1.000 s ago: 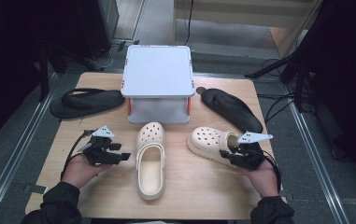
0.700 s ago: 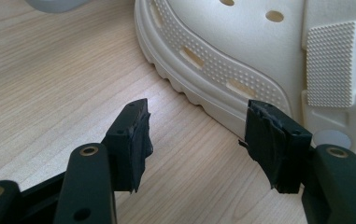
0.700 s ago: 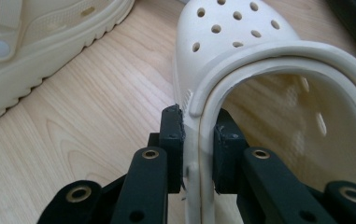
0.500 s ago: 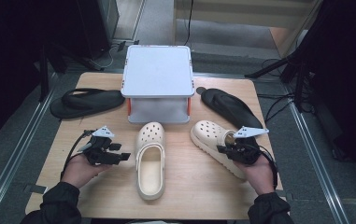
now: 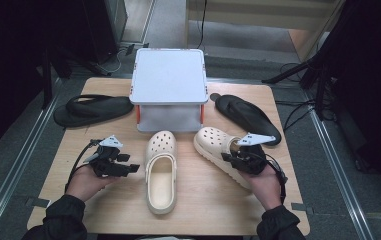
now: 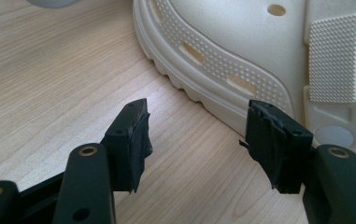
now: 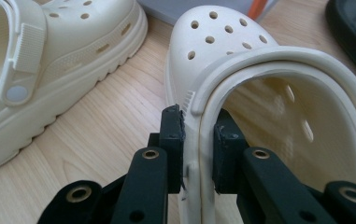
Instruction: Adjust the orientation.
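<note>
Two cream clogs lie on the wooden table (image 5: 218, 210). The middle clog (image 5: 160, 175) points its toe at the box. My left gripper (image 5: 130, 167) rests on the table to its left, open, with nothing between its jaws (image 6: 196, 135); that clog's side (image 6: 241, 42) lies just beyond them. My right gripper (image 5: 230, 157) holds the right clog (image 5: 213, 142) by the rim of its opening. Its jaws have just been closing, and the pads now press on the rim wall (image 7: 199, 126) from both sides. The held clog's toe (image 7: 222, 42) points away and up-left.
A white lidded box (image 5: 169, 75) stands at the back middle of the table. One black sandal (image 5: 93, 109) lies left of the box and another (image 5: 248, 117) lies right of it, close behind the held clog. Dark stands and cables surround the table.
My right gripper has closed on the right clog's rim and swung the clog so its toe turns from leftward toward the box. My left gripper has stayed put.
</note>
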